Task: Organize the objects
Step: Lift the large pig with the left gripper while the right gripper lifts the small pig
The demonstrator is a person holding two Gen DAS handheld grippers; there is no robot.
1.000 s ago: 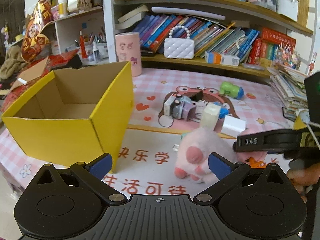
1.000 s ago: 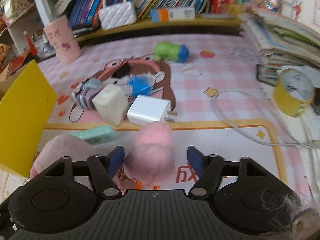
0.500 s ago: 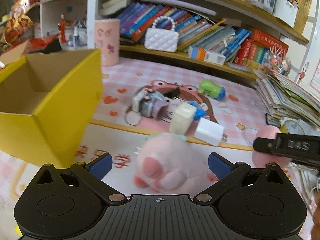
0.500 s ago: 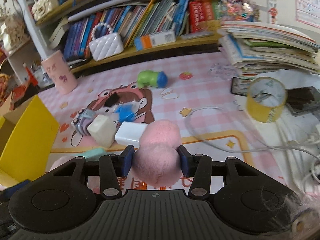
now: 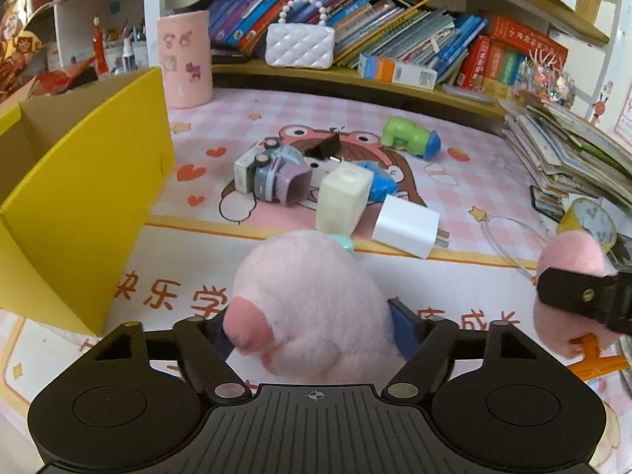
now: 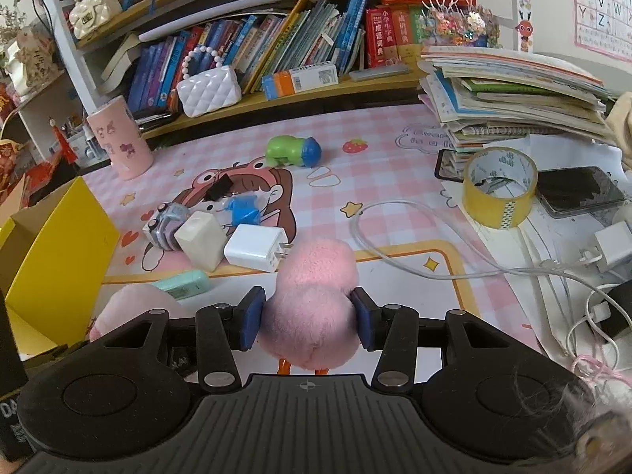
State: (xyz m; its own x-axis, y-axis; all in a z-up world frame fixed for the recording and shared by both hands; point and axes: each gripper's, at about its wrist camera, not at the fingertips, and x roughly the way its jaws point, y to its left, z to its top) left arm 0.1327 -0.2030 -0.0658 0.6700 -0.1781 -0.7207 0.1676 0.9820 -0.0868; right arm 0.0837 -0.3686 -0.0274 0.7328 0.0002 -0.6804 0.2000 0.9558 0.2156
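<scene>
two plush toys gripped, box waiting on the left

while the right gripper (image 6: pixel 307 324) pinches the darker pink plush (image 6: pixel 312 308) between both blue pads, raised off the mat with its orange feet dangling beneath, the left gripper (image 5: pixel 312 330) has just been closing its jaws around the pale pink plush (image 5: pixel 308 308), which sits between them on the pink play mat (image 5: pixel 493 181). the pads look to be touching the fur on both sides, so i read it as a light grip, not yet a firm one.

the yellow box (image 5: pixel 79 213) stands open just left of the pale plush, and it is the likely home for both toys.

to do this step well, i would finish the squeeze on the body of the pale plush, not on its snout, since soft fur gives and can slip. lift straight up before swinging left, so the toy clears the box's near wall. the white charger (image 5: pixel 407 229), the cream block (image 5: pixel 343 197) and the mint item behind the plush lie near; a straight lift should leave them undisturbed.
</scene>
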